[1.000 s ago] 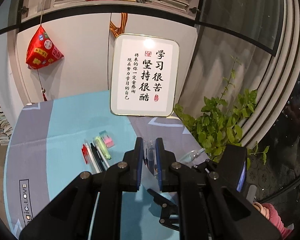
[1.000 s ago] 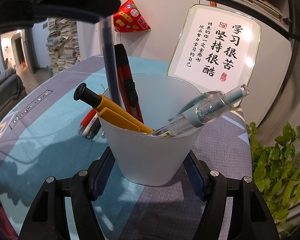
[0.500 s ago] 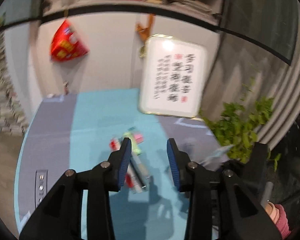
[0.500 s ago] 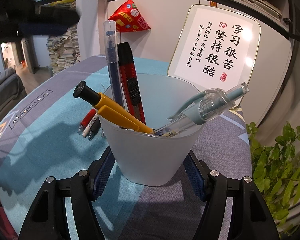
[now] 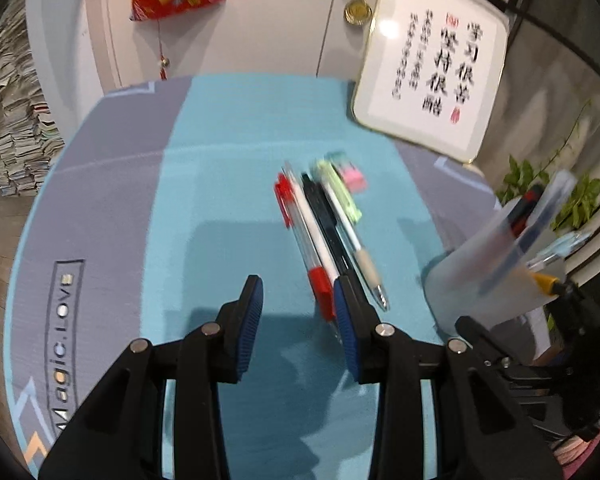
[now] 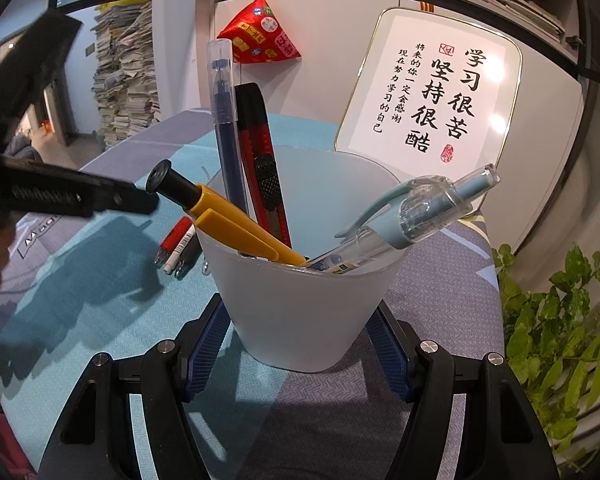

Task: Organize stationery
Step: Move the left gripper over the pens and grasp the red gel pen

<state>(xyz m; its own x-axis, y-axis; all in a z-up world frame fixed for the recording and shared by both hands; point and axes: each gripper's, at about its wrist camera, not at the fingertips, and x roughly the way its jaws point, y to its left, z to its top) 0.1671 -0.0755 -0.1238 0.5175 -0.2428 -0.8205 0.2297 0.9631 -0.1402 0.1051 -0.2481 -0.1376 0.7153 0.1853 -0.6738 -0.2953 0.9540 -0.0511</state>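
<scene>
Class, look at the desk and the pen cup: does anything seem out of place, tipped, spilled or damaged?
Nothing is spilled or damaged. The frosted cup stands upright between the right gripper fingers. Only the pens and the pink eraser on the mat are unsorted, just ahead of the open left gripper.

Framed calligraphy sign (image 6: 432,92), leaning on the wall behind the counter: large black characters in two columns, "学习很苦" and "坚持很酷"; smaller columns to their left, "将来的你一定会感谢" and "现在努力学习的自己"; a red seal mark above the small columns and another below the large ones, neither legible. Tablecloth (image 5: 228,184) on the counter: printed label "Magic.LOVE" (image 5: 65,344) in a grey outlined box near the left edge, seen whole from the left wrist view; only "Ma" shows from the right. Red hanging pouch (image 6: 260,36): patterned patches, characters too small to read.
</scene>
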